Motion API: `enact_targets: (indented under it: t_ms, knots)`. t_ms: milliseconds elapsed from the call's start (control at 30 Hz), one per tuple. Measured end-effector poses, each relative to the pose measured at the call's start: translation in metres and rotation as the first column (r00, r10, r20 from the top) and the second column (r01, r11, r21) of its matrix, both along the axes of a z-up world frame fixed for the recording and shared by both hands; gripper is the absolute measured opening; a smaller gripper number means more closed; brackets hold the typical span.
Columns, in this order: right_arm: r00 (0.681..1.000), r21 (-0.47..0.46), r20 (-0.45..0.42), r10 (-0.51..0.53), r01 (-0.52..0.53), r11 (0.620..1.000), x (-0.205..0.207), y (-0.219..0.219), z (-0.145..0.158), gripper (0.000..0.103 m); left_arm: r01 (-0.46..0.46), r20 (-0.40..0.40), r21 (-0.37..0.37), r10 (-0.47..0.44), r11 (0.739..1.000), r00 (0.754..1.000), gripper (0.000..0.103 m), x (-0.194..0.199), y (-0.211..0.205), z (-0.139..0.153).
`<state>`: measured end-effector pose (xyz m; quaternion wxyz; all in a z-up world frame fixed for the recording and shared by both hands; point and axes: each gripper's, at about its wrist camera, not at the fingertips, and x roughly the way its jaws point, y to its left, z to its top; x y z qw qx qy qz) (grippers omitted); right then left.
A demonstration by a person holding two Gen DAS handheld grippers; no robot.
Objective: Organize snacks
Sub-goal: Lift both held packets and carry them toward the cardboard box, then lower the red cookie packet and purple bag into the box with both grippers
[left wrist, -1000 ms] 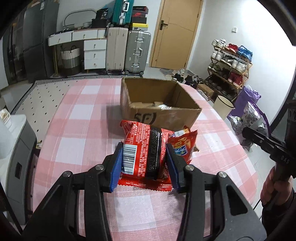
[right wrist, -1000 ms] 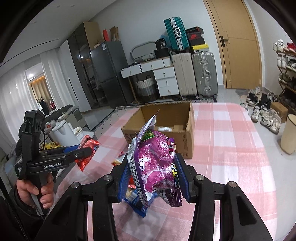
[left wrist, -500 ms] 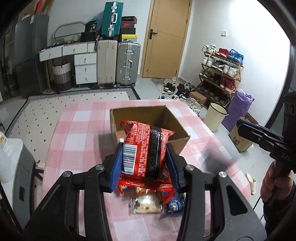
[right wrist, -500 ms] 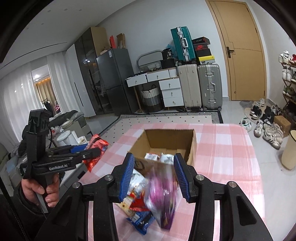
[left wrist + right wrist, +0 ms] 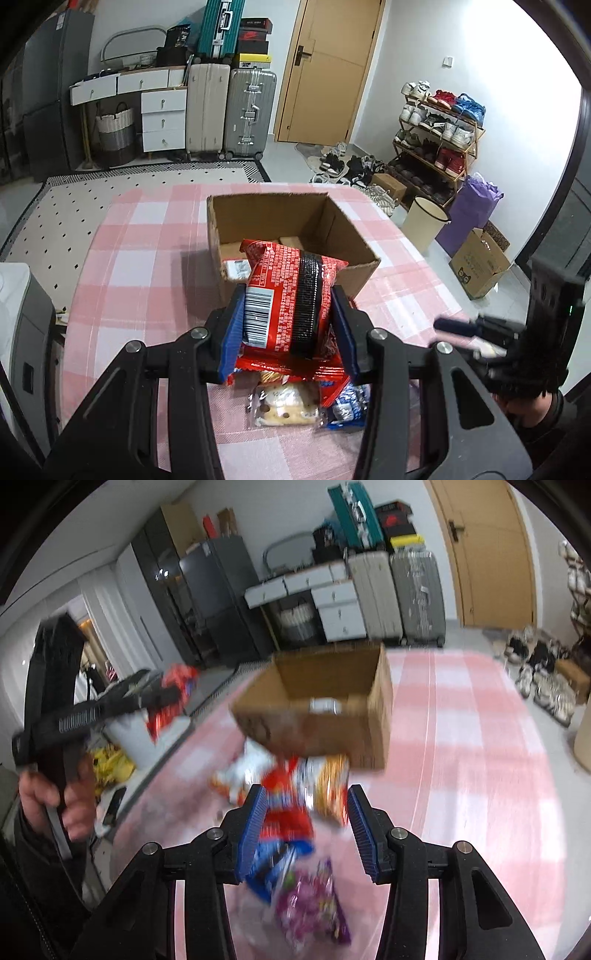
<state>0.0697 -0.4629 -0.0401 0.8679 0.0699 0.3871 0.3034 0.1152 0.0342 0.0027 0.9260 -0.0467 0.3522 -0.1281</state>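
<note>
Having dropped its purple bag, the right gripper is empty.

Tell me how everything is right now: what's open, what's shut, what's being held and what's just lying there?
Left gripper: fingers shut on the red packet.
Red packet: held up off the table.
Right gripper: open, holding nothing.
Purple packet: lying on the table.
Cookie packet: lying on the table, sealed.
Cardboard box: top open, a few things inside.
Door: shut.
</note>
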Motion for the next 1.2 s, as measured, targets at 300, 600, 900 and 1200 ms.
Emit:
enact_targets:
  t_ms: [300,600,900,1200]
  knots:
    - [0.999,-0.03,-0.024,0.048,-0.048,0.998,-0.032,0.007,-0.039,0.063,-0.012,-0.022,-0.002,0.012,1.0,1.0,0.041,-0.001,0.007,-0.019]
    - [0.995,-0.108,-0.095,0.038,-0.048,0.993,-0.025,0.021,-0.074,0.063,-0.012,-0.025,0.001,0.012,1.0,1.0,0.041,-0.002,0.007,-0.02]
    - [0.988,-0.027,-0.152,0.028,-0.033,0.999,-0.016,0.011,-0.091,0.043,-0.025,-0.028,-0.001,0.025,1.0,0.999,0.041,-0.004,0.011,-0.019]
    - [0.995,0.052,-0.103,-0.003,0.009,0.999,-0.011,0.0,-0.058,0.036,-0.012,-0.028,0.002,0.012,1.0,1.0,0.041,-0.002,0.007,-0.019]
